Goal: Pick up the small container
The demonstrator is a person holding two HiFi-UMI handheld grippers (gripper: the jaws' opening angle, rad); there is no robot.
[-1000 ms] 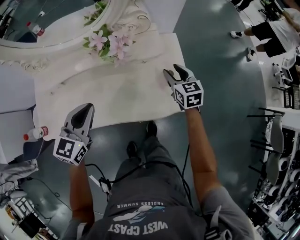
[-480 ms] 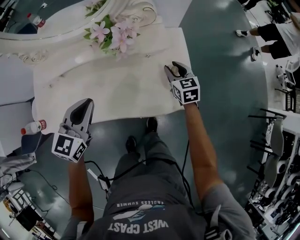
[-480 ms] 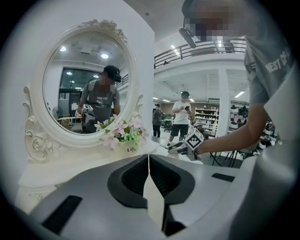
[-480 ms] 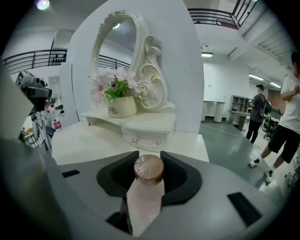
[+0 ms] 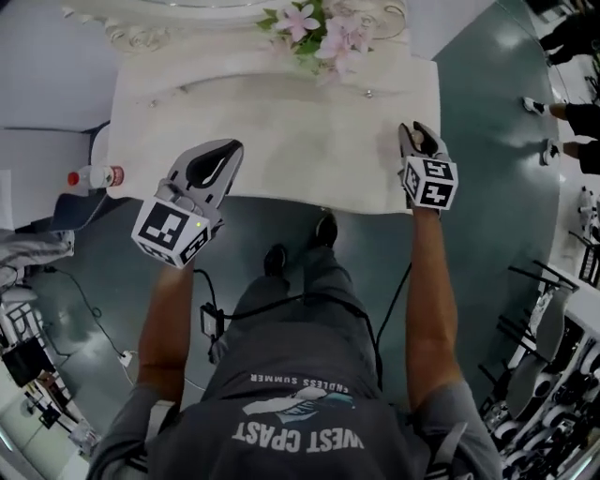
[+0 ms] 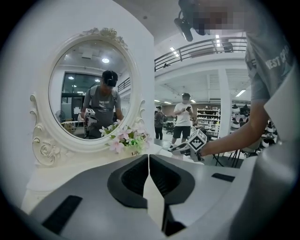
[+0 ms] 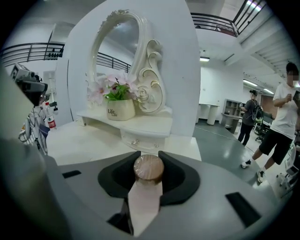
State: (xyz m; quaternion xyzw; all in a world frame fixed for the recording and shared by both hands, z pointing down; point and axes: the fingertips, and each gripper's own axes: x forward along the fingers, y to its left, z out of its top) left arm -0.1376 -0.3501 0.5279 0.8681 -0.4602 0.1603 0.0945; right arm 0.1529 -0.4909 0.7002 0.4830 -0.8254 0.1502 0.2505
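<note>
One container [image 7: 148,169], seemingly snug, within just-closing right claw [image 7: 149,156]

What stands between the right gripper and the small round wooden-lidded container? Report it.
Nothing visible. The small round wooden-lidded container already sits between the jaws of the right gripper, which have just been closing and look pressed on it.

Your right tongs [image 5: 417,141], which have just been closing, hide the small container [image 7: 148,168] between them: only its round wooden lid shows. The top edge cuts off the mirror [image 5: 169,14]. The label on the bottle [image 5: 94,176] is unreadable.
</note>
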